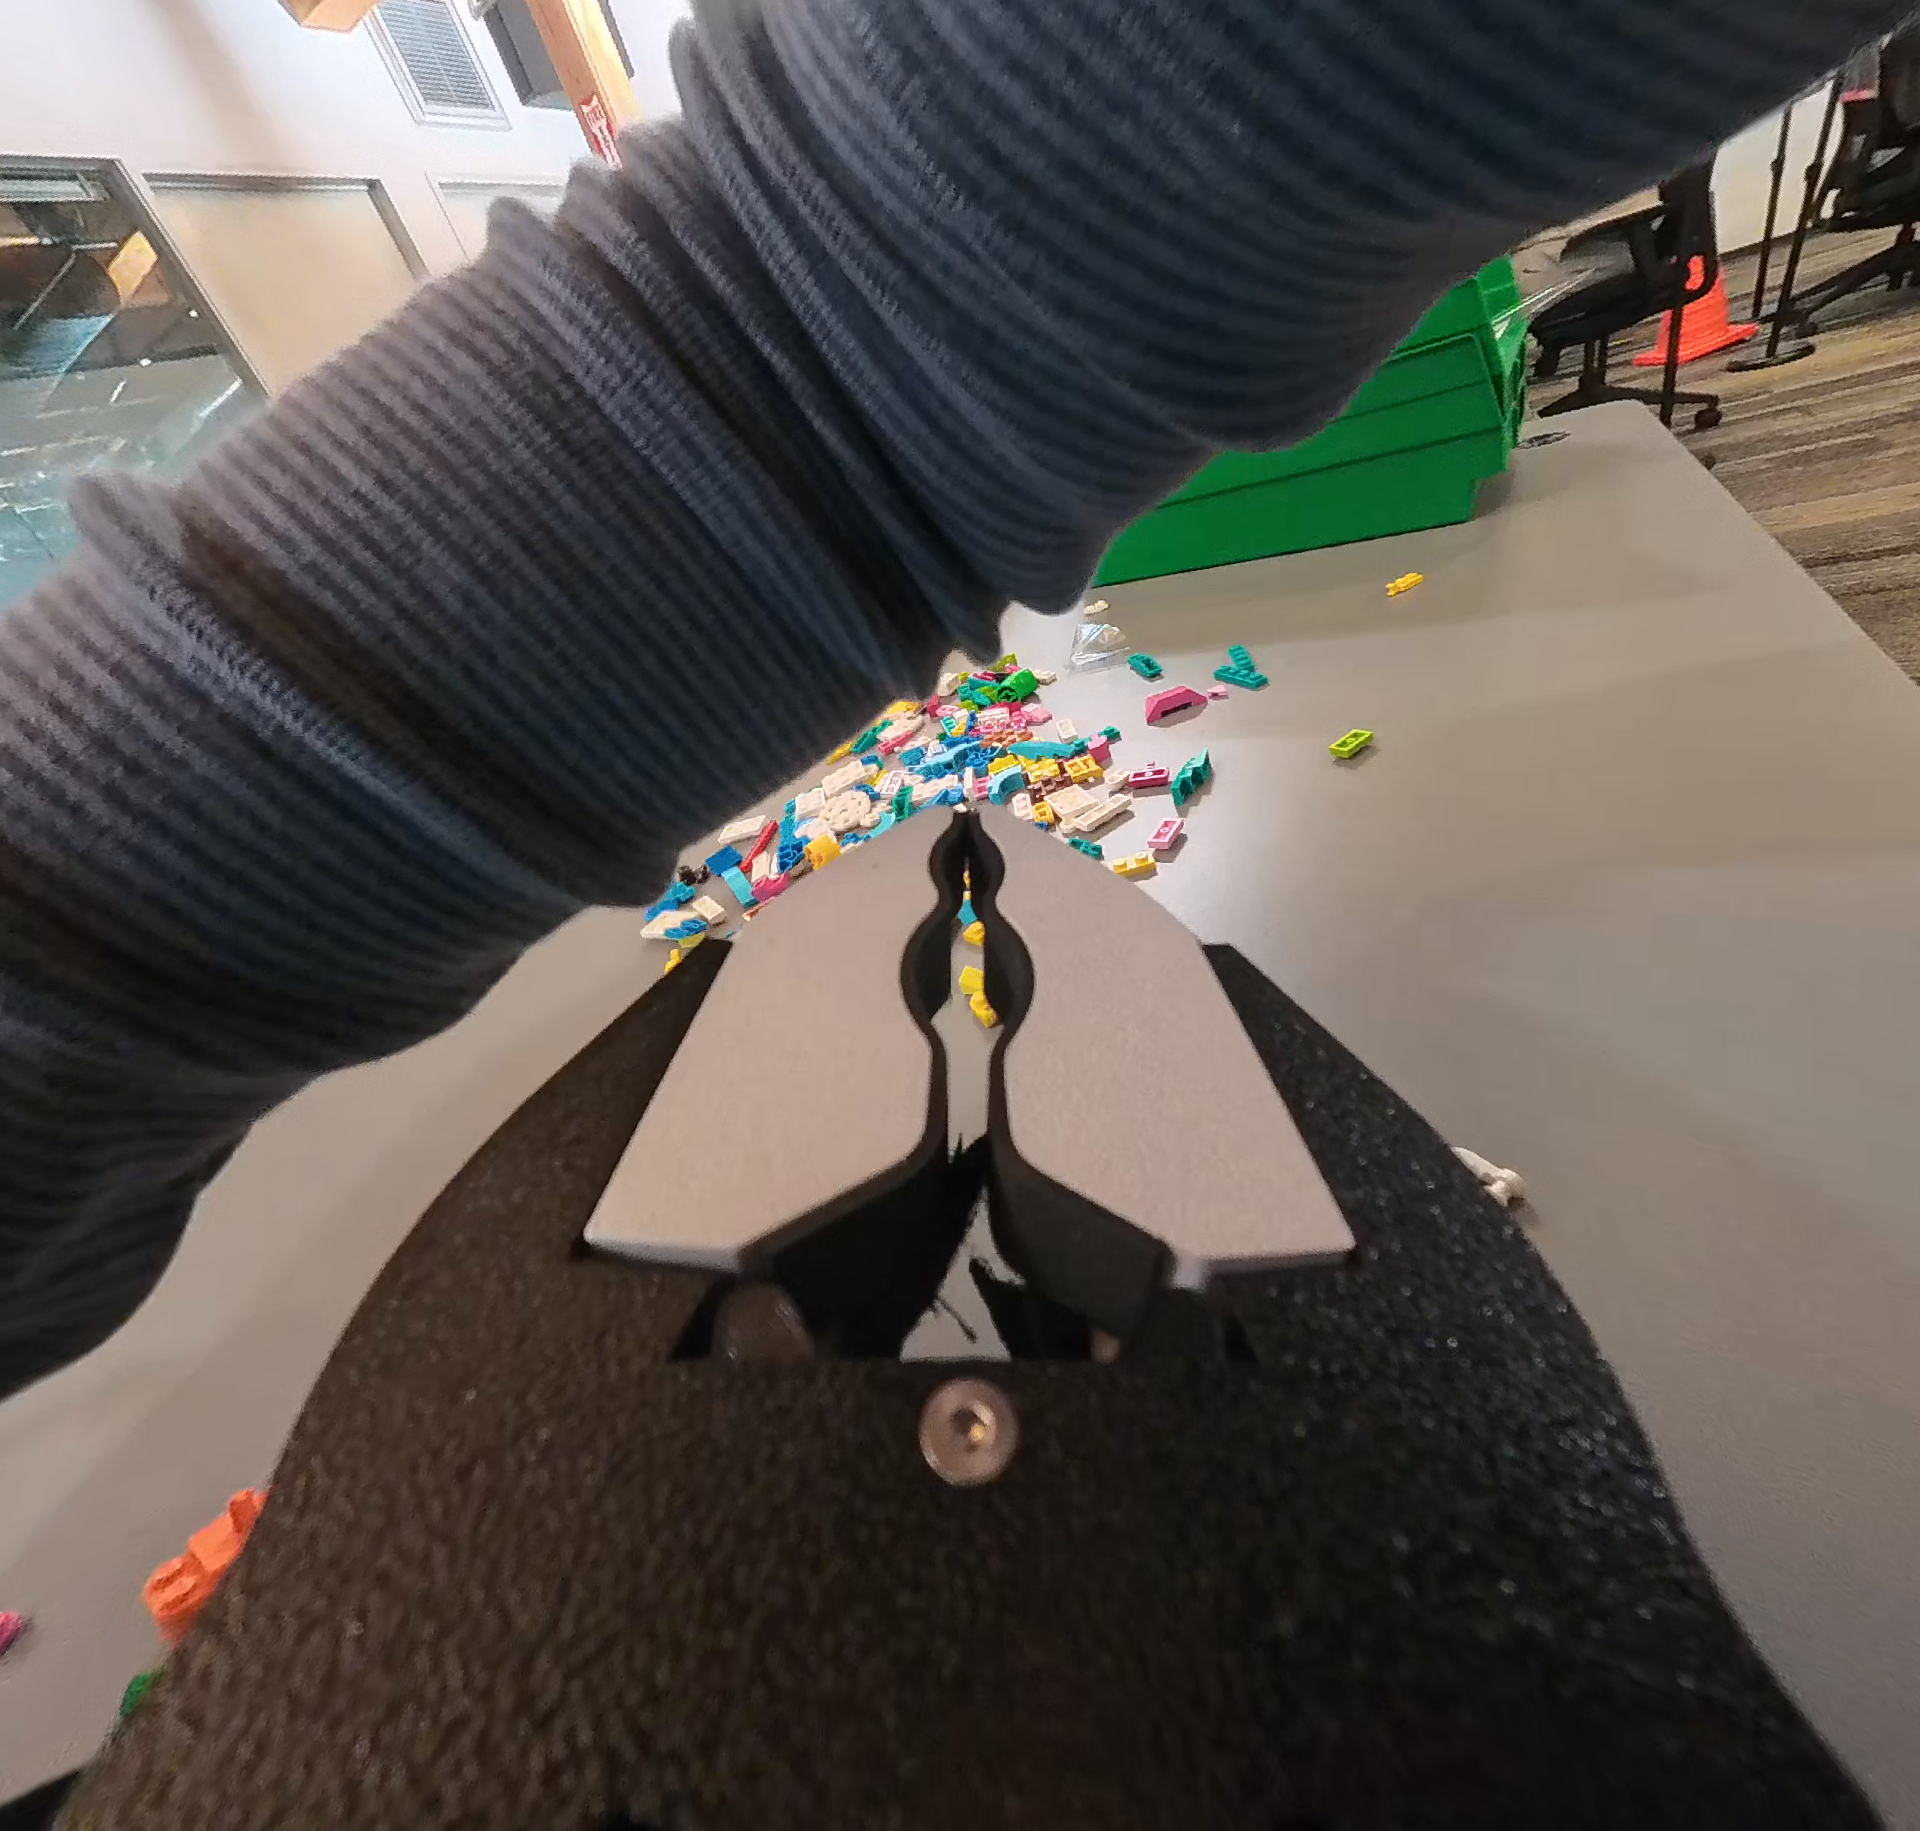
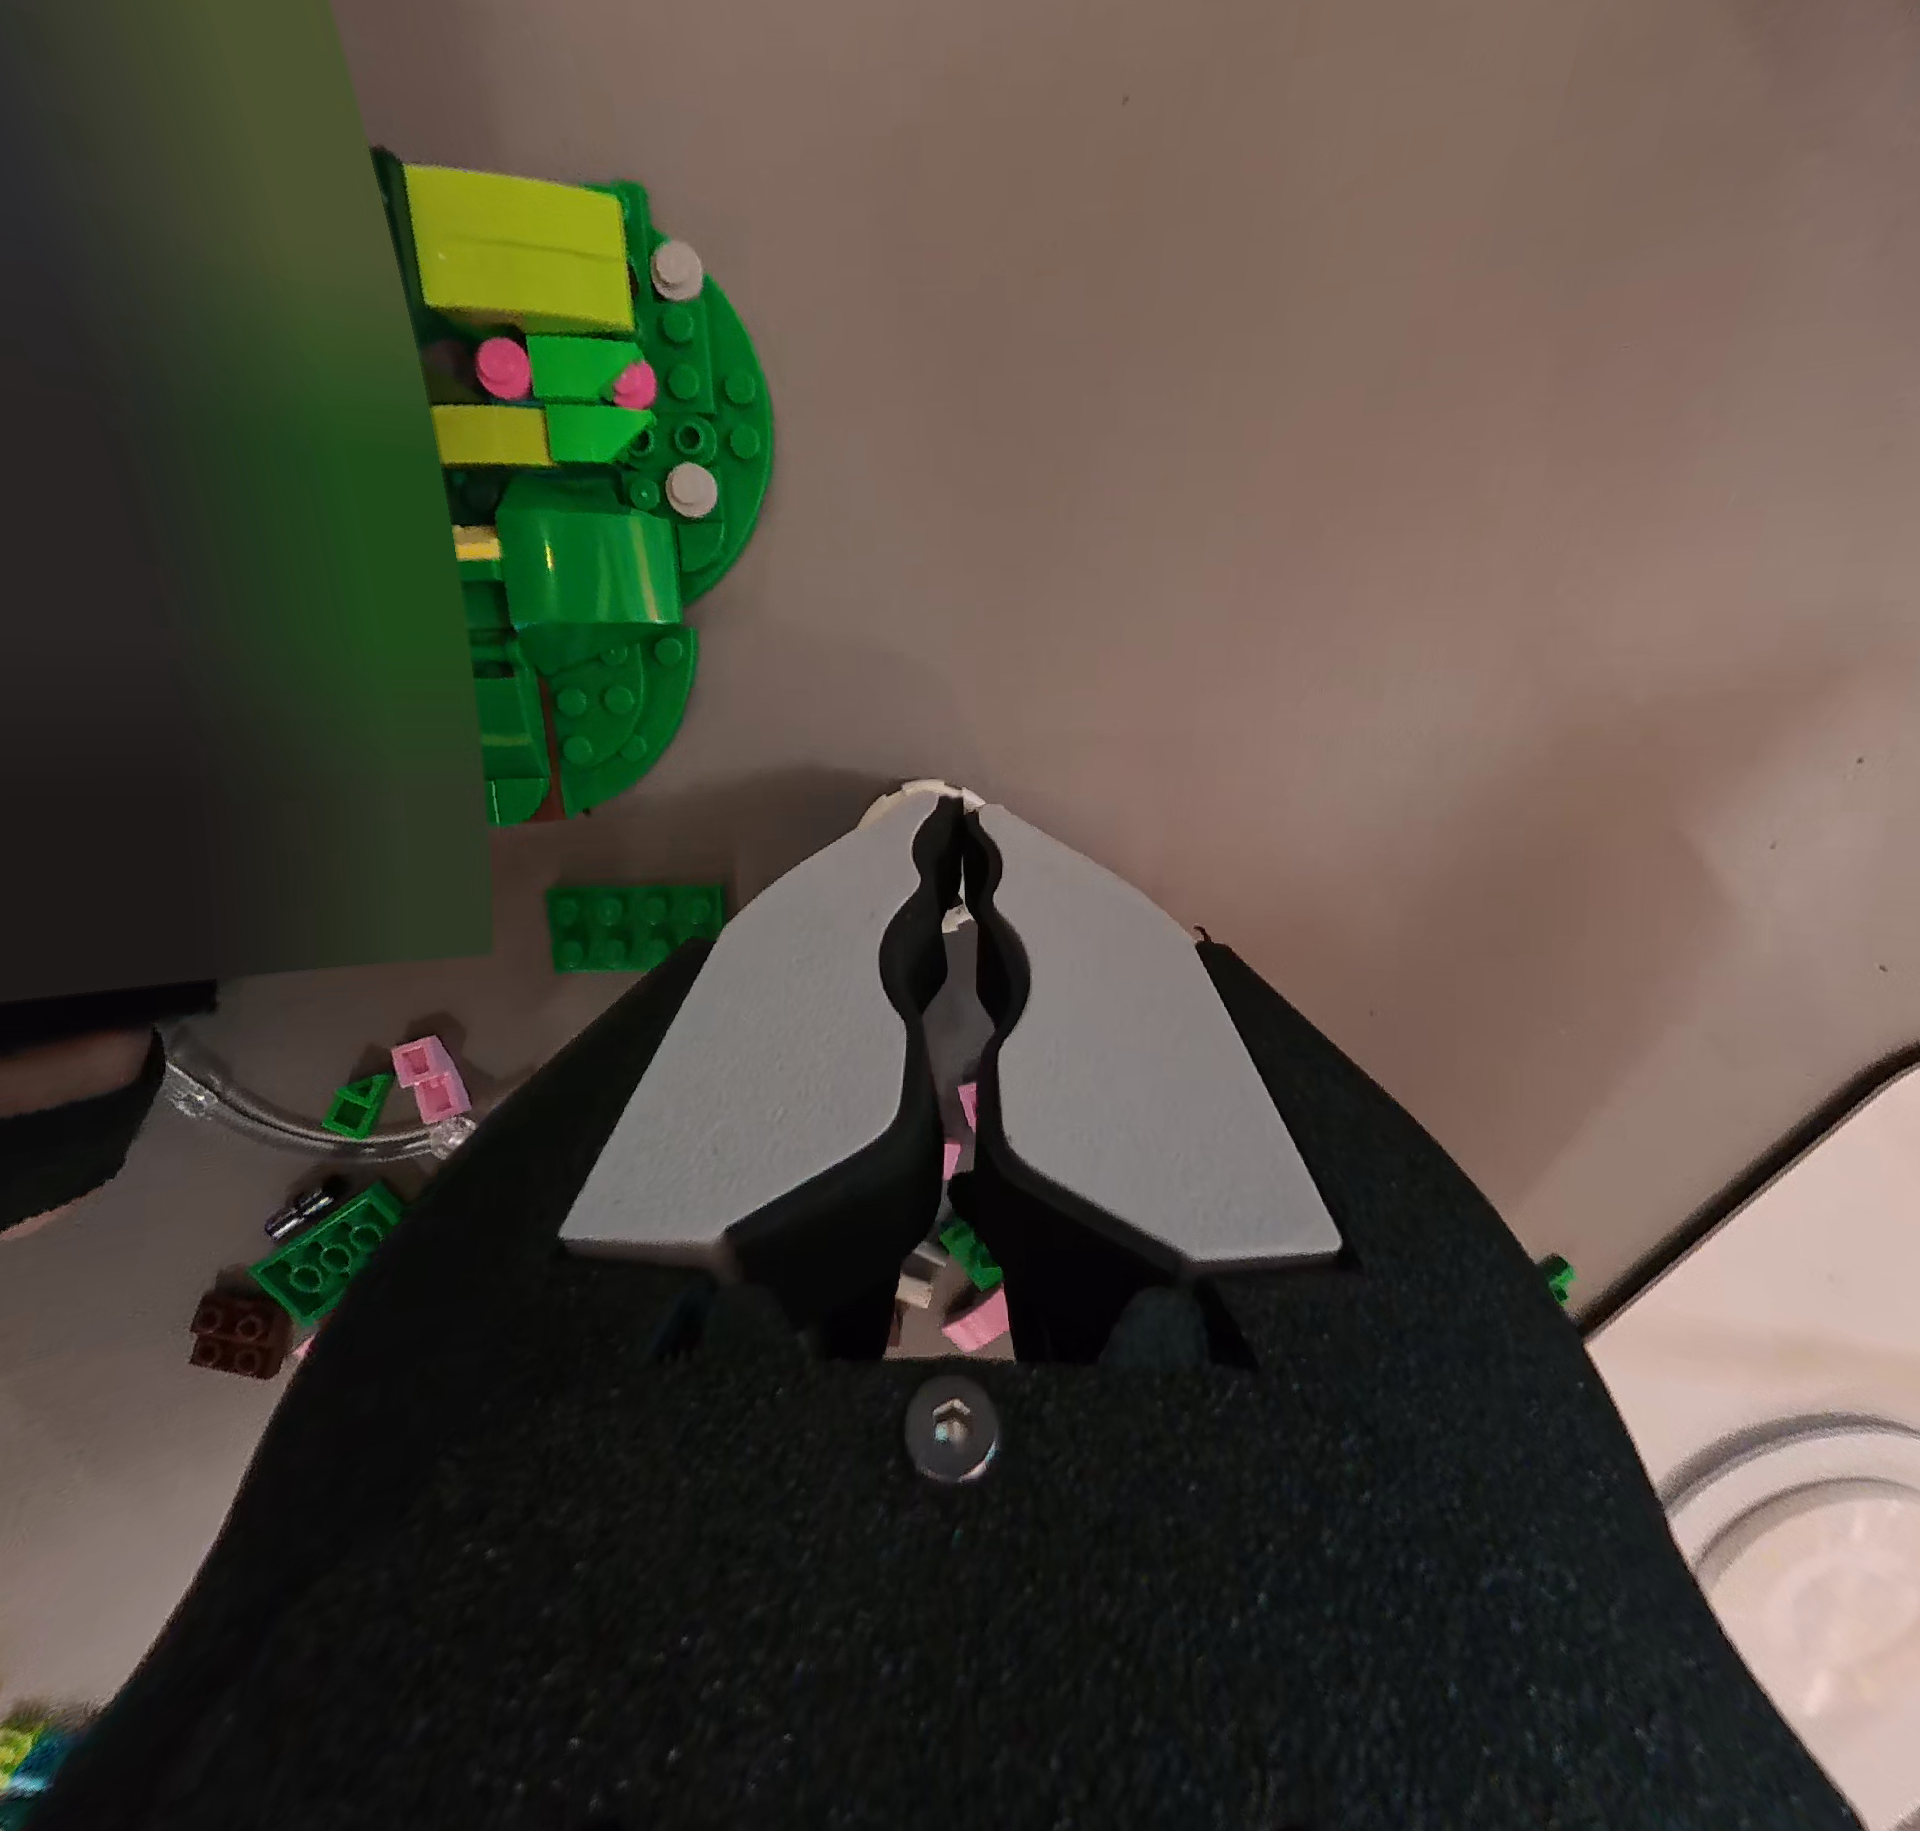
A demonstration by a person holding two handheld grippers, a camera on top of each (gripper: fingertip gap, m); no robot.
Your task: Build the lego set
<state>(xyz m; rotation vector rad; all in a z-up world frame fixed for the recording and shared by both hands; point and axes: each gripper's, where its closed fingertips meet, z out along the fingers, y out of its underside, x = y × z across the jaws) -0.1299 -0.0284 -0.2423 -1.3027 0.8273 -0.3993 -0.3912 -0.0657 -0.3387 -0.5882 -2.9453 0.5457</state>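
My left hand-held gripper (image 1: 966,825) has its fingers together, nothing between them, aimed at the loose brick pile (image 1: 966,773) on the grey matte worktop (image 1: 1507,950). A ribbed knit sleeve (image 1: 623,431) crosses above the pile, closing off the room there; right of the pile the worktop is open to its far edge, with green bins (image 1: 1351,472) beyond the pile. My right hand-held gripper (image 2: 956,815) is clamped on a small white rounded piece (image 2: 914,794). The green studded build (image 2: 623,451) lies up-left of that piece; a green plate (image 2: 634,924) lies just left of that gripper.
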